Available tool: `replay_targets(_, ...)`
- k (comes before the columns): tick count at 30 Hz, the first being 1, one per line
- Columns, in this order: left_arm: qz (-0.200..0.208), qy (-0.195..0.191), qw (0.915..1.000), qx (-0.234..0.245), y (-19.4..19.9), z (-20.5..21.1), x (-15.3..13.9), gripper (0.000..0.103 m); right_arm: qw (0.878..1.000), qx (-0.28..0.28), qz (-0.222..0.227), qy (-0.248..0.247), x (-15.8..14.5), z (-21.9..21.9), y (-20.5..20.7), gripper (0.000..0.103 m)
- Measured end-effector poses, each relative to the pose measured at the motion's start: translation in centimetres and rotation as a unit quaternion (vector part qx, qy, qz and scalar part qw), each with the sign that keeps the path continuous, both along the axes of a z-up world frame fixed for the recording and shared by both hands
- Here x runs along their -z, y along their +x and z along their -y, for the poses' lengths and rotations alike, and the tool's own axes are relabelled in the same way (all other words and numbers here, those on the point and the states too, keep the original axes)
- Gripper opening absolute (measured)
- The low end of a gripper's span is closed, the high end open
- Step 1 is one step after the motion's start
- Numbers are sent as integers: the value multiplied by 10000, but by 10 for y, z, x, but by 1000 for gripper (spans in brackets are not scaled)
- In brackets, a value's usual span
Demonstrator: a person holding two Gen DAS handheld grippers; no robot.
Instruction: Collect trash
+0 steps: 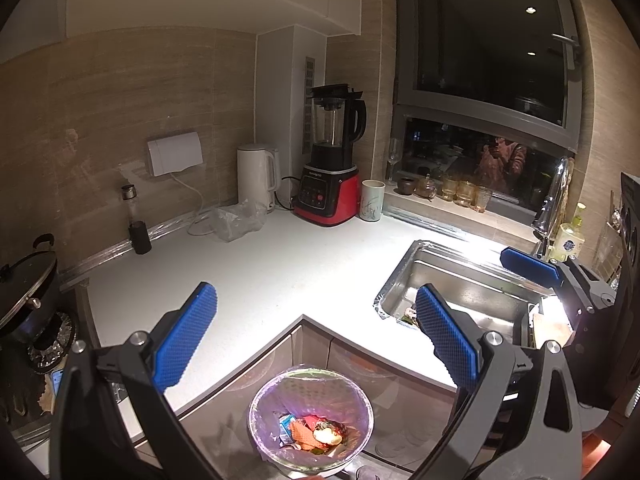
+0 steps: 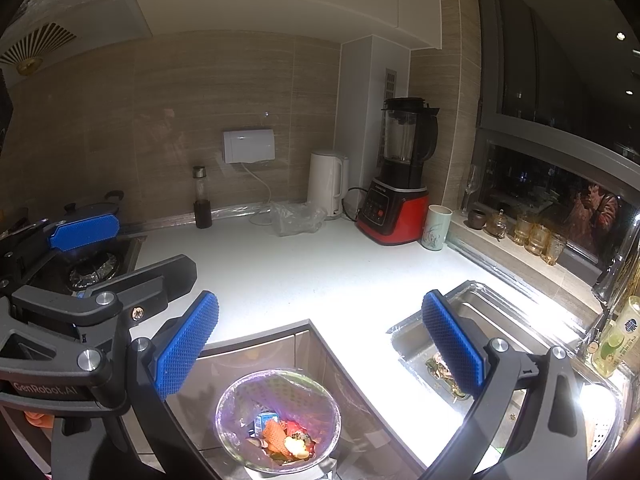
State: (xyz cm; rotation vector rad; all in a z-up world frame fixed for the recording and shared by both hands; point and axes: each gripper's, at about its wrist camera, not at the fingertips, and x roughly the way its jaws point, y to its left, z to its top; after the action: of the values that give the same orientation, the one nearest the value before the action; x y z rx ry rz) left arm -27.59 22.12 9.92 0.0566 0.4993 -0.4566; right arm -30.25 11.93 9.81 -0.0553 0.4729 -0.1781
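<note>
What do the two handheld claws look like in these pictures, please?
Both match: the left claw and the right claw each have two flat fingers faced with bright blue, bumpy rubber pads on dark grey plastic frames with round silver bolts. The left claw's body, seen in the right view, bears "GenRobot.AI". No cables, hands or sleeves show.

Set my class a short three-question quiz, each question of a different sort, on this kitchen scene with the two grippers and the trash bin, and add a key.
1. True or false: the left gripper and the right gripper both hold trash.
2. Where does the trash bin stand? A) on the countertop B) on the floor below the counter corner C) in the sink
3. Fill in: the appliance with the red base is a ____.

Key: 1 false, both are open and empty; 2 B; 3 blender.
</note>
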Motion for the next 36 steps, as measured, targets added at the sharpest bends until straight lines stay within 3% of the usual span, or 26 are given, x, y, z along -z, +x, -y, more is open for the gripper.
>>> replay_targets(11,183,126,9996,171,4,1,-5,95,10000,-3,1,-2,0,1,0,101)
replay_targets(36,83,107,9997,226,12,-1,-1,95,10000,81,-57,-11,3,7,6,101)
